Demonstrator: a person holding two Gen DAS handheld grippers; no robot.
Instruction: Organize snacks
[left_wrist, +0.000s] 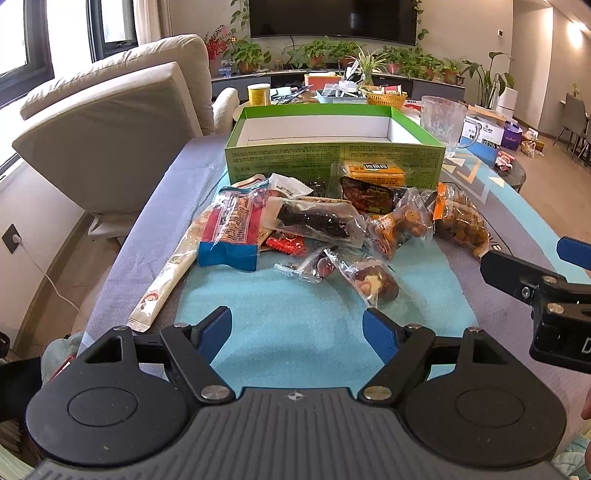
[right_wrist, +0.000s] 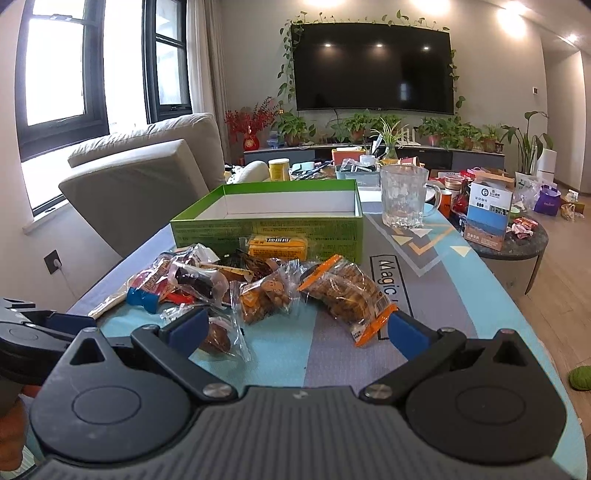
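Note:
A heap of wrapped snacks (left_wrist: 314, 221) lies on the blue table mat (left_wrist: 295, 332), in front of an open green box (left_wrist: 332, 155) whose white inside holds nothing I can see. A yellow packet (left_wrist: 373, 173) leans on the box's front wall. My left gripper (left_wrist: 297, 328) hovers open just short of the heap, nothing between its blue pads. In the right wrist view the heap (right_wrist: 258, 284) and the green box (right_wrist: 266, 225) sit ahead. My right gripper (right_wrist: 299, 328) is open too, an orange-edged nut bag (right_wrist: 347, 295) lying just beyond its fingers.
A glass mug (right_wrist: 404, 195) stands right of the box. Behind it the table is cluttered with a yellow can (right_wrist: 279, 169), baskets and cartons. A beige sofa (left_wrist: 110, 122) lines the left side. A round side table (right_wrist: 513, 243) with a carton stands at right.

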